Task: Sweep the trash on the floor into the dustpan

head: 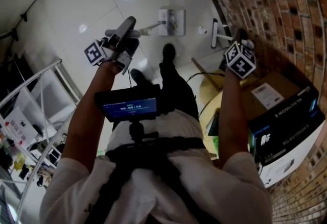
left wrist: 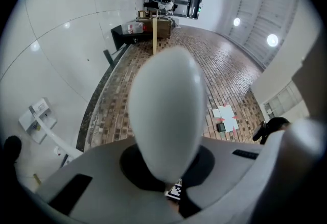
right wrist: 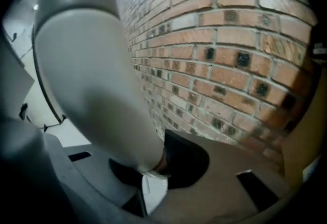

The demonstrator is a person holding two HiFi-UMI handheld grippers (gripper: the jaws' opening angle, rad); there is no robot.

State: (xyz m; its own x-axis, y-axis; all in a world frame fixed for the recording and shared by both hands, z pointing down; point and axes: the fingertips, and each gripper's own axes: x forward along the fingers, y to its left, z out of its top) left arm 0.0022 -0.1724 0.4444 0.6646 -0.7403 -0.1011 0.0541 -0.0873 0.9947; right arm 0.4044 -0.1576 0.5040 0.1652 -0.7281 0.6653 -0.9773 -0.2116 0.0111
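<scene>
In the head view my left gripper [head: 127, 31] is shut on a thick pale grey handle [head: 122, 33]. A thin shaft runs from that handle to the white dustpan [head: 171, 21], which stands on the white tile floor. The left gripper view shows the handle's rounded end [left wrist: 166, 110] filling the middle, and the dustpan [left wrist: 34, 118] low at the left. My right gripper [head: 241, 39] is close to the brick wall and is shut on the broom's pale handle [right wrist: 97, 80]. The broom's white head [head: 214, 34] rests on the floor. A small pale scrap [head: 203, 29] lies between dustpan and broom.
The brick wall [head: 286, 8] curves along the right. Cardboard boxes [head: 286, 121] and a round wooden table [head: 212, 98] stand at the right. A white rack [head: 30, 95] stands at the left. The person's shoes [head: 168, 52] are behind the dustpan. White sheets [left wrist: 225, 115] lie against the brick.
</scene>
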